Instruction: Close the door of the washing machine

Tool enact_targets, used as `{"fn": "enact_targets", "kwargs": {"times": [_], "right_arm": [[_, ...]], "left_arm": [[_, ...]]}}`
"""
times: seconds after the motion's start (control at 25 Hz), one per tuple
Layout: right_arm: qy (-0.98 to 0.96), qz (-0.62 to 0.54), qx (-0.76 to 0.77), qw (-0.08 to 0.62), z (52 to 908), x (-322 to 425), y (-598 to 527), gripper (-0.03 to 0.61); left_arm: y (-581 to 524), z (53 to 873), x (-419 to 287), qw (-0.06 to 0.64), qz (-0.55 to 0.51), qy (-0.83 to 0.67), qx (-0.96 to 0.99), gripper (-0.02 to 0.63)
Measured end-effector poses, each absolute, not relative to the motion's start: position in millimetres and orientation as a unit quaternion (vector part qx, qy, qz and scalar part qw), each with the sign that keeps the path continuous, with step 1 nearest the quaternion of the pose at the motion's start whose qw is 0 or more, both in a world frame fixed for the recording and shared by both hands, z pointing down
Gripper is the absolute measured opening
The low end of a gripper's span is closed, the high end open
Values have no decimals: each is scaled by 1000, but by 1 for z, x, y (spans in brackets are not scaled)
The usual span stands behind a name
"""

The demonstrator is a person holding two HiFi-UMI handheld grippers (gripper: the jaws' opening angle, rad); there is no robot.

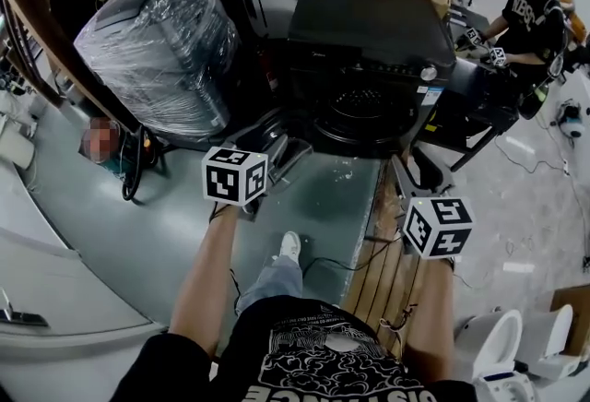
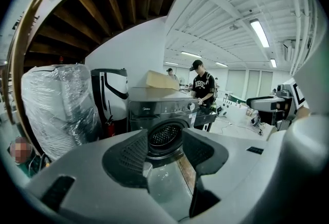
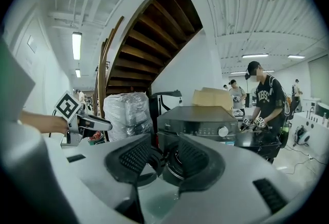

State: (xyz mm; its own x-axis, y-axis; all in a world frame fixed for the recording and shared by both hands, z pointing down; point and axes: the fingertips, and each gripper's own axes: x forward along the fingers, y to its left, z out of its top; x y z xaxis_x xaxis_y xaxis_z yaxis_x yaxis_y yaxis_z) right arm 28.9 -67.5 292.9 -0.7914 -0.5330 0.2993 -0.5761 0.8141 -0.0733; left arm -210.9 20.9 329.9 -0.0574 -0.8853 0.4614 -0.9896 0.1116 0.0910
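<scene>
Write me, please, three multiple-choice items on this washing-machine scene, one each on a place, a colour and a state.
1. In the head view, where does the plastic-wrapped bundle stand relative to the washing machine?
A. to its left
B. to its right
C. on top of it

2. The washing machine's casing is:
A. white
B. red
C. black

3. The washing machine's door is:
A. shut
B. swung open
C. taped shut

Answers:
1 A: the bundle lies left of the machine in that view.
2 C: its top and front are black in every view.
3 B: the perforated drum shows bare through the opening.
</scene>
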Motion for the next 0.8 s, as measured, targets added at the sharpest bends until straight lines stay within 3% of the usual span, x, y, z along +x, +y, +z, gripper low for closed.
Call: {"fn": "enact_targets", "kwargs": {"times": [0.44, 0.8], "right_arm": [[-942, 119, 274, 156, 336, -45, -98, 150], [-946, 128, 243, 170, 367, -95, -104, 150]], "left_arm": [[-8, 403, -314, 261, 175, -679, 664, 222], [-20, 480, -358, 301, 244, -621, 681, 229]]}}
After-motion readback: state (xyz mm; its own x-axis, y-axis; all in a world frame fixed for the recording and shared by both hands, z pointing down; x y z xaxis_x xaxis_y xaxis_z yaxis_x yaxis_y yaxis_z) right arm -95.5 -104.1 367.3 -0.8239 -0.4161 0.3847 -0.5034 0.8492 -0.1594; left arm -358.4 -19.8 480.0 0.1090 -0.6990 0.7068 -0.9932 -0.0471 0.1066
